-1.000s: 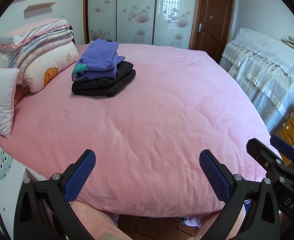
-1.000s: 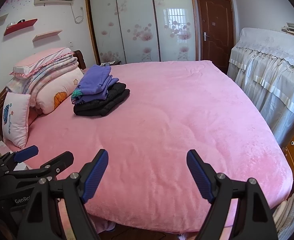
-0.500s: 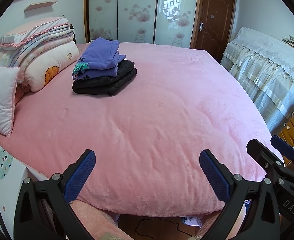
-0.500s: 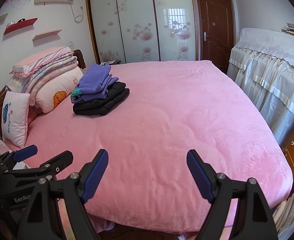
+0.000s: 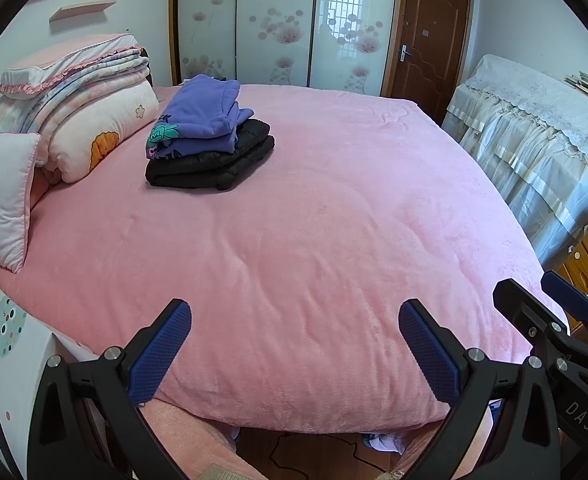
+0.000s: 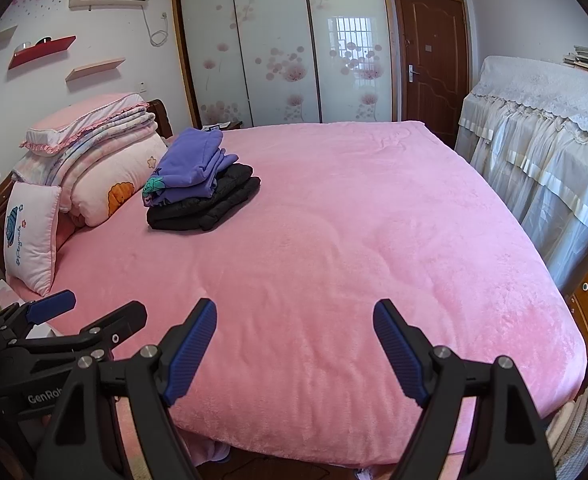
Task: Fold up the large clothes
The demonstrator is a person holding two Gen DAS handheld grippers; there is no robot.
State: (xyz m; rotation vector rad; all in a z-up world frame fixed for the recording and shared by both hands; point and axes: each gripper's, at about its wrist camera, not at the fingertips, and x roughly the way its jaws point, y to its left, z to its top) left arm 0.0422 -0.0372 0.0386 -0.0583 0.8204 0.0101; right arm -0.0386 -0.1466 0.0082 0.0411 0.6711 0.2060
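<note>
We see pink bed [image 5: 334,240] filling both views. Quilt and pillows [image 5: 82,120] heaped at head edge. Folded clothes [image 5: 210,140], purple on black, lie near head edge, well apart from both grippers. Our left gripper [image 5: 294,352] and right gripper [image 6: 294,352] hang over foot edge, jaws spread wide, holding nothing.
</note>
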